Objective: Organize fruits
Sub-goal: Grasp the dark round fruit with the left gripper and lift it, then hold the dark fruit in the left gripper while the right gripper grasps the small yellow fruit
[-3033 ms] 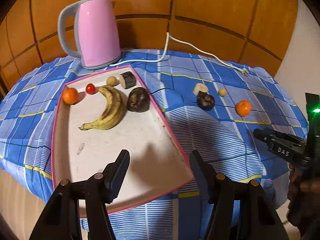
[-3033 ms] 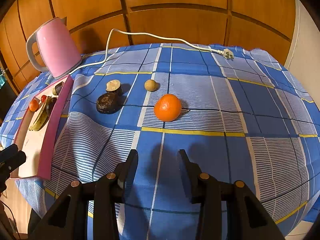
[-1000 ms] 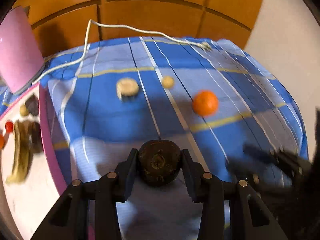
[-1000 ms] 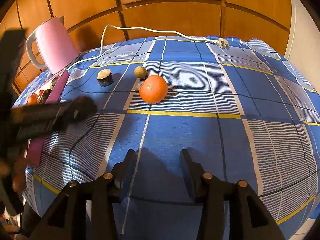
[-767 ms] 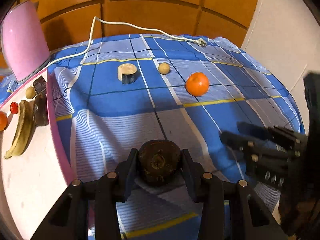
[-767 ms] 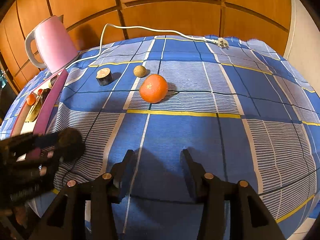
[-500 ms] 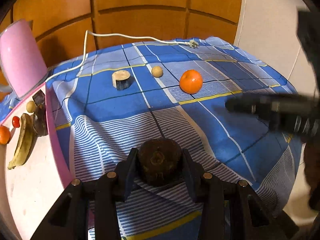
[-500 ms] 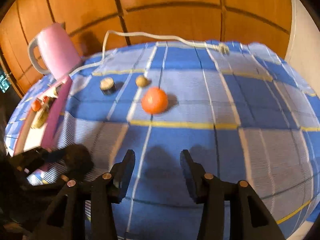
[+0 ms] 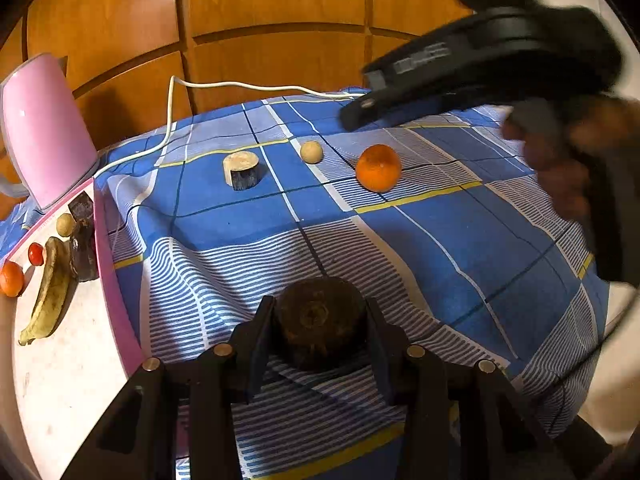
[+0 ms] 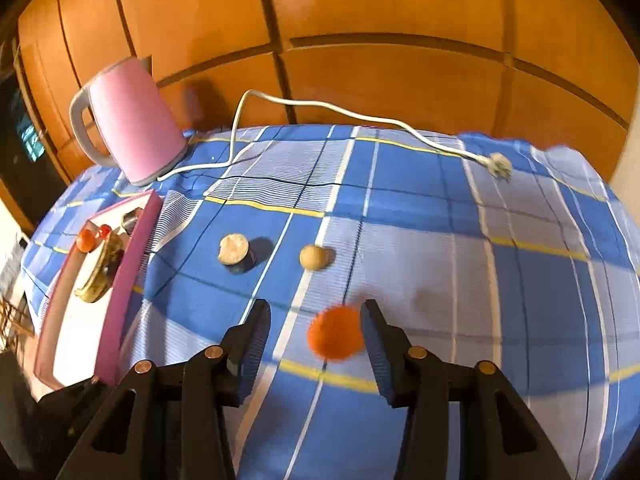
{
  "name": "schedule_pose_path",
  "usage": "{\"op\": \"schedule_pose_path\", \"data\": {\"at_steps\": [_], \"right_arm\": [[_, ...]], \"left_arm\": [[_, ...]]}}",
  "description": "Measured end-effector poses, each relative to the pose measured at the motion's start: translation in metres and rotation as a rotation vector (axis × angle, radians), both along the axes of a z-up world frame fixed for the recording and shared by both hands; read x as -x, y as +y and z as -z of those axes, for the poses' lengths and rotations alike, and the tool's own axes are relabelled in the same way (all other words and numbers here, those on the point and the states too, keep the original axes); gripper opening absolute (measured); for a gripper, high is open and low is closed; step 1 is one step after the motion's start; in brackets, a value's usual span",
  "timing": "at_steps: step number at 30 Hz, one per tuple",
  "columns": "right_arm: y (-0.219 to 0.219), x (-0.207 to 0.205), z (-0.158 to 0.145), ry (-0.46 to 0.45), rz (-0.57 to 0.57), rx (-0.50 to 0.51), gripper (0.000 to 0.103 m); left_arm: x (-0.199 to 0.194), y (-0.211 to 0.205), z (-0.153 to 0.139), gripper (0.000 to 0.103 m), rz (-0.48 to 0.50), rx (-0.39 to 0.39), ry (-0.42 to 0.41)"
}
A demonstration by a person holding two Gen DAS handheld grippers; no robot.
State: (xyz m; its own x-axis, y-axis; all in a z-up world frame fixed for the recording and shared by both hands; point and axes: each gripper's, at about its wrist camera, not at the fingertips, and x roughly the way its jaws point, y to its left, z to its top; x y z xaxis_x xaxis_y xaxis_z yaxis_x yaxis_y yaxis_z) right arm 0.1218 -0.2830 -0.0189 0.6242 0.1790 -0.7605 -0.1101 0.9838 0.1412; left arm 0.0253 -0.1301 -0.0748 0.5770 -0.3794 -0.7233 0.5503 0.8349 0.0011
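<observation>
Dark fruit [image 9: 320,322] in left gripper [image 9: 320,344]

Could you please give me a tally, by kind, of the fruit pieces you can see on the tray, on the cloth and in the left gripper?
Oranges: 2 (tray, cloth)
Dark round fruits: 2 (left gripper, tray)
Small tan balls: 2 (tray, cloth)
Cut dark-skinned pieces: 2 (tray, cloth)
Banana: 1
Small red fruit: 1
Total: 10

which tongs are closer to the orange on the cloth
Right. The right tongs frame the orange, open around it; the left tongs sit well back from it, clamped on a dark fruit.
</observation>
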Motion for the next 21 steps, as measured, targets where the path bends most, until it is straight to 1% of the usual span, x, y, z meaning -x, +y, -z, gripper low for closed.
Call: {"op": "schedule_pose_path", "data": {"at_steps": [3,6,13,14,15,18,21], "right_arm": [[0.006,-0.026,0.01,0.03,-0.03,0.043,0.044],[0.013,-0.047,0.02,0.05,-0.056,0.084,0.043],[0.024,-0.083,0.043,0.108,-0.095,0.136,0.043],[0.025,-0.086,0.047,0.12,-0.099,0.14,0.029],[0.027,-0.088,0.05,0.131,-0.103,0.148,0.025],[0.028,-0.085,0.049,0.108,-0.094,0.166,0.024],[0.025,-0.072,0.037,0.072,-0.079,0.139,0.024]], "left_arm": [[0.001,0.0,0.0,0.044,0.003,0.0,-0.008],[0.002,0.0,0.0,0.044,0.003,0.001,-0.009],[0.003,0.0,0.0,0.044,0.004,0.004,-0.006],[0.003,0.0,0.0,0.044,0.004,0.004,-0.006],[0.003,0.0,0.0,0.044,0.003,0.005,-0.006],[0.003,0.0,0.0,0.043,0.003,0.005,-0.007],[0.003,0.0,0.0,0.043,0.002,0.007,-0.005]]}}
